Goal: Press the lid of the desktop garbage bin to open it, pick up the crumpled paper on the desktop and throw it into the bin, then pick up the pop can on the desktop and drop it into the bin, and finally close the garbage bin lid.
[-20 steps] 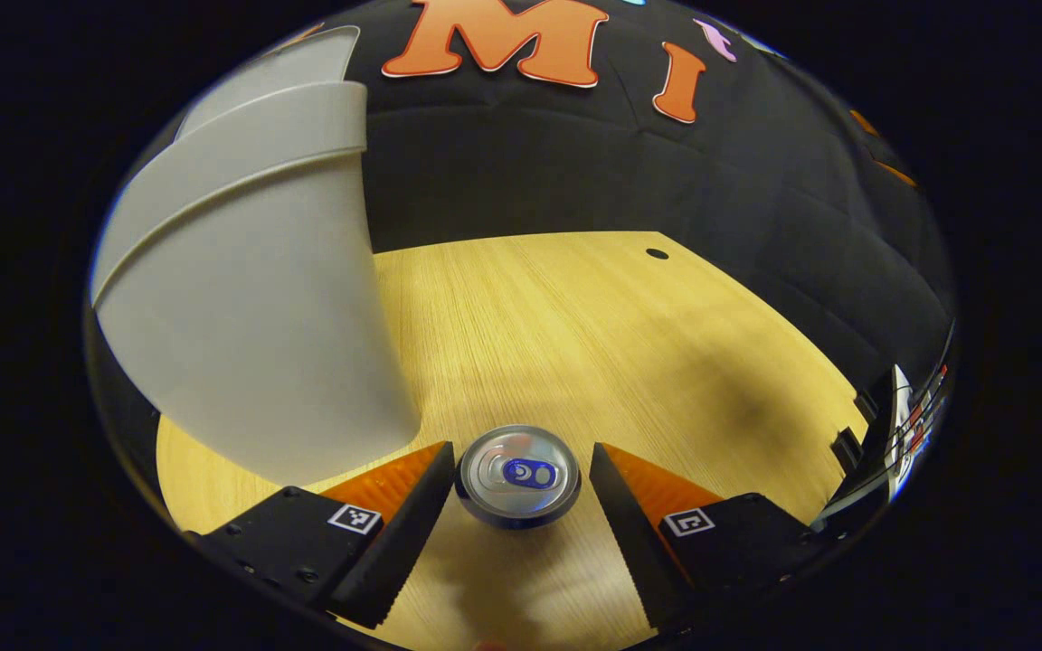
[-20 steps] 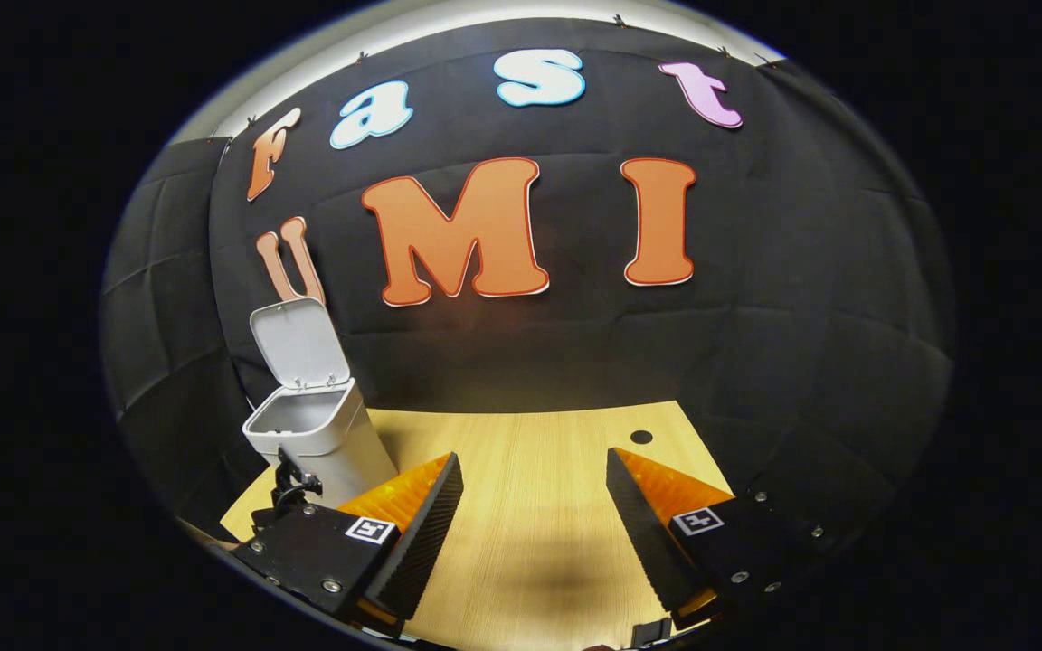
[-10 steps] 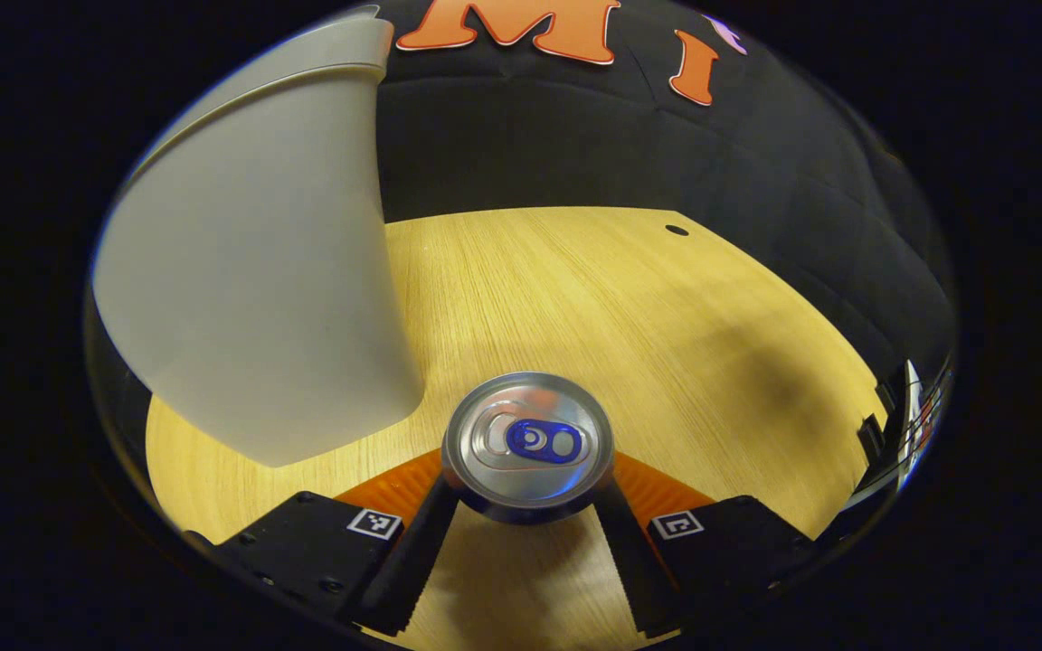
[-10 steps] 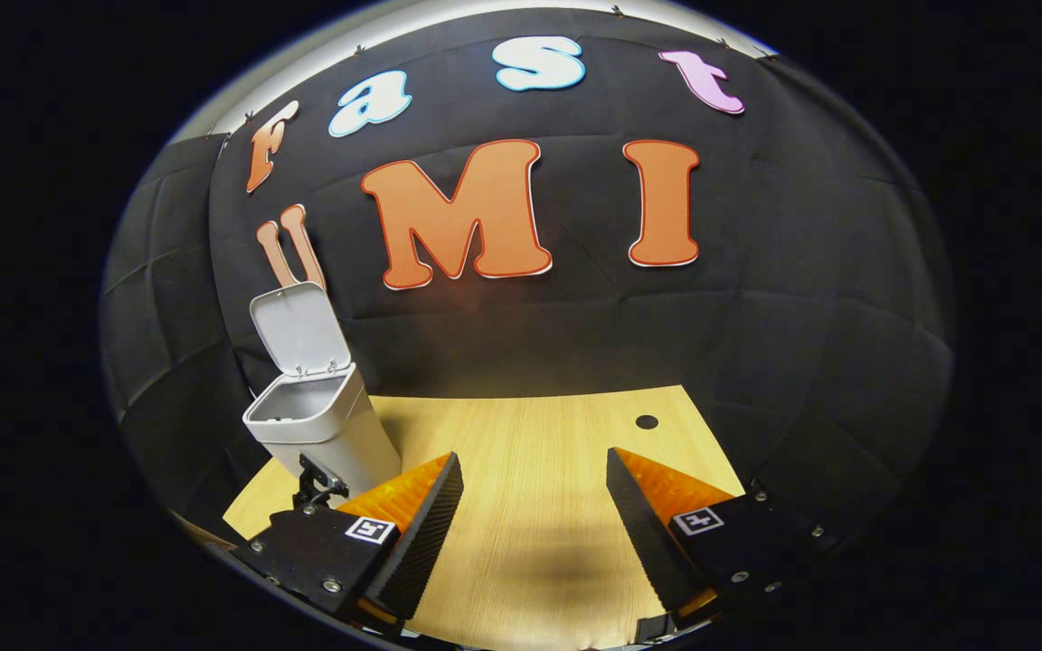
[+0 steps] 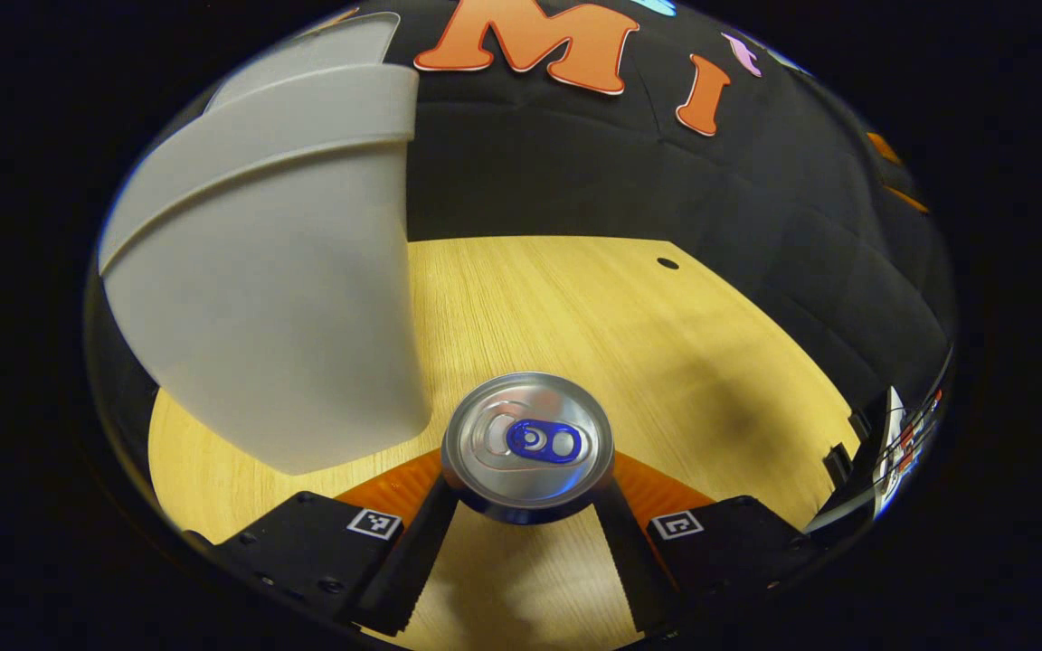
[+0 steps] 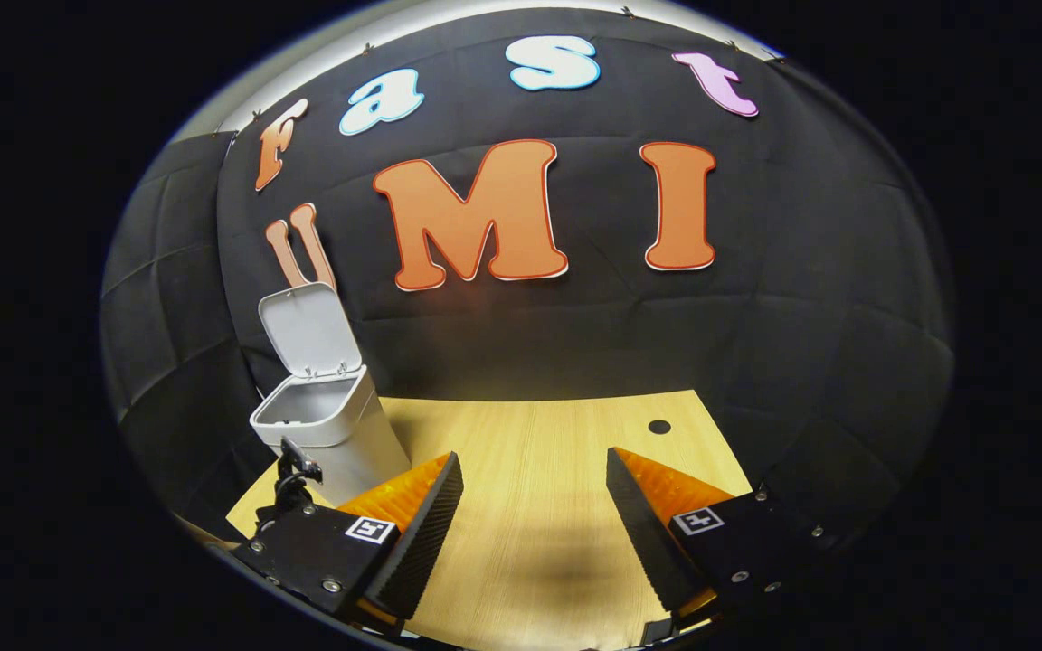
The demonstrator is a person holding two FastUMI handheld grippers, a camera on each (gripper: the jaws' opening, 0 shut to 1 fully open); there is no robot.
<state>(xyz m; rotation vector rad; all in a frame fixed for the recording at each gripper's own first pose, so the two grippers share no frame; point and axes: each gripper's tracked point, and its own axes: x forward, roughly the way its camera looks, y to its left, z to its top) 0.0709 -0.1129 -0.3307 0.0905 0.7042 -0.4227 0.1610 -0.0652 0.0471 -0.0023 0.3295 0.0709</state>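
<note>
Pop can [image 5: 528,443] is standing upright between the jaws of the left gripper [image 5: 528,506], which are clenching its sides, long axis pointing toward the camera. Garbage bin [image 5: 268,271] is rising just beside it on the left, lid [image 6: 308,330] tipped open. Right gripper [image 6: 535,506] is idling, jaws released, over bare tabletop [image 6: 530,434], leaving lifting room above the rim.

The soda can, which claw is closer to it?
Left. The left claw is shut on the soda can, both fingers pressing its sides. The right claw hangs open over bare desk, away.
</note>
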